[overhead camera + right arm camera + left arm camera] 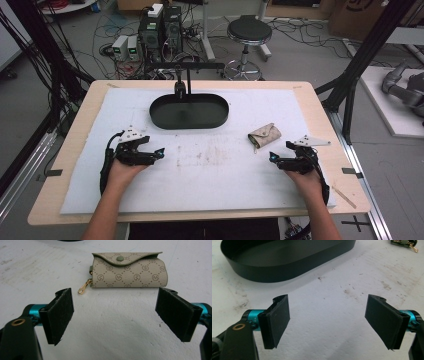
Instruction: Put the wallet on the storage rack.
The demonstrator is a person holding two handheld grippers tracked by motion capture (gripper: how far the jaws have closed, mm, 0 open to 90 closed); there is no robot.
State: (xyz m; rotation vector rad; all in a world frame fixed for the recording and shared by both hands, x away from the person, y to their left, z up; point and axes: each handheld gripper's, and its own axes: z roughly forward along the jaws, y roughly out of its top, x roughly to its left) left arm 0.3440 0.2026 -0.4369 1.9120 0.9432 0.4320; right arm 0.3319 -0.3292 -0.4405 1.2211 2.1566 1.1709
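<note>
Pouch (128,270) first, since that small beige monogrammed key pouch is plainly what the right gripper (113,317) is lined up on: it lies flat on the white mat (210,170) just ahead of the jaws, flap snapped shut, gold clip (83,287) trailing off its left end. That gripper is spread wide and holds nothing, both black pads (60,315) resting low near the mat, and the gap looks about wide enough to take the pouch across its length, which I'd guess is why it sits squared up like that. In the high view the pouch (264,135) is right of centre, just above the right gripper (274,157).

Over at lower left of that view, the left gripper (159,152) is released too, empty, parked on the mat well apart from the pouch. Its own camera looks across bare, scuffed mat toward the black oval tray (287,267) at upper left. The tray (189,112) sits empty at upper centre of the desk (320,105), a likely drop-off spot.
</note>
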